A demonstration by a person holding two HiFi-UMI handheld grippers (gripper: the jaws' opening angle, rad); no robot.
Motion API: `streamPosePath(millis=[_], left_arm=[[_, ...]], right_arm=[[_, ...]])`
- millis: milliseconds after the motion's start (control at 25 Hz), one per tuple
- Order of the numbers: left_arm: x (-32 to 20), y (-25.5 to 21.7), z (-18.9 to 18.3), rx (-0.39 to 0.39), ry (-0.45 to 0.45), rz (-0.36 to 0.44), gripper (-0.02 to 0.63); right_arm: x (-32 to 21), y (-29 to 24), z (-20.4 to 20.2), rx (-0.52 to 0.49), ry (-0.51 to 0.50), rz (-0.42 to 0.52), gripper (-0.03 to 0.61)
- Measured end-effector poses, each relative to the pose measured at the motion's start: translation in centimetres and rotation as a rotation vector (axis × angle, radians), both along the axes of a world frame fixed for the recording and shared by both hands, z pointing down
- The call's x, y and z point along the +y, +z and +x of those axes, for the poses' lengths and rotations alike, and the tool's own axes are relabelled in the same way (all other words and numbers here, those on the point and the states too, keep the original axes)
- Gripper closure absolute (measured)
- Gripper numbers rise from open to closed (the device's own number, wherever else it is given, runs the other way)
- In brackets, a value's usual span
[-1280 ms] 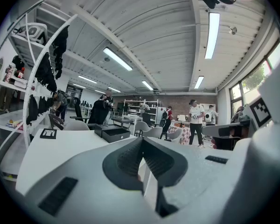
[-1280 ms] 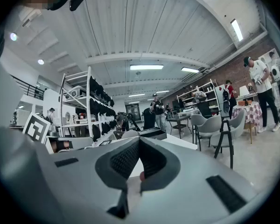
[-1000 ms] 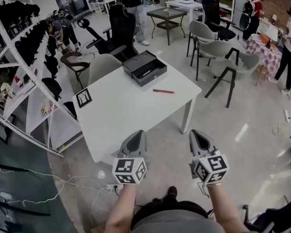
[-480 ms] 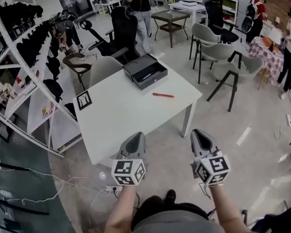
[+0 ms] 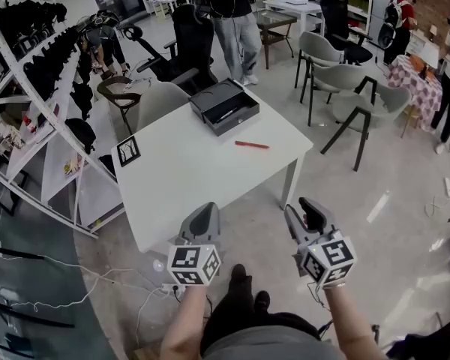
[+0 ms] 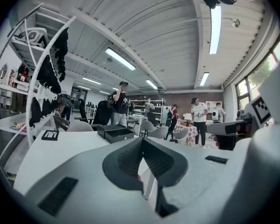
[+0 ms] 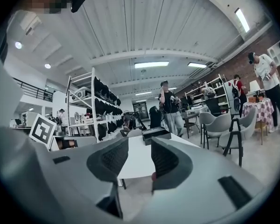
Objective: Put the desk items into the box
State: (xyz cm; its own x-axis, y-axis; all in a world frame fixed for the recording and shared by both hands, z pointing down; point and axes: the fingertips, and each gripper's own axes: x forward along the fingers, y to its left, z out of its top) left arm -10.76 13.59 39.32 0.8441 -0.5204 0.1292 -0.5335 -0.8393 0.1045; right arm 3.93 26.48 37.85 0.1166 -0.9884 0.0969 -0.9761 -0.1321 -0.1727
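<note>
Left gripper (image 5: 204, 216), nearest, off the near edge of the white surface (image 5: 180, 186): fingers pressed together, nothing held. Right gripper (image 5: 303, 212) beside it: fingers have just been opening, now well apart, nothing btwn them. On the surface, marker card (image 5: 128, 150) at left edge. Red pen (image 5: 252, 145) lies loose toward the right. Far end: black box (image 5: 225, 106), open, w/ a slim dark item inside; pen near it, not touching.
</note>
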Motion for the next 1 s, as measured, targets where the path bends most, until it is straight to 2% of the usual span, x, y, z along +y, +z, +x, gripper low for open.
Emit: streamPosePath(millis=[400, 640, 1000], left_arm=[[-3.9, 0.7, 1.3, 0.004, -0.003, -0.009, 0.609], [-8.6, 0.8, 3.0, 0.028, -0.014, -0.02, 0.609], [-14.8, 1.0, 6.5, 0.012, 0.018, -0.021, 0.609]], right_arm=[[-3.3, 0.7, 1.4, -0.012, -0.009, -0.04, 0.374], [-7.0, 1.5, 3.0, 0.005, -0.011, -0.061, 0.373], [-14.1, 1.9, 5.7, -0.002, -0.018, -0.094, 0.373]])
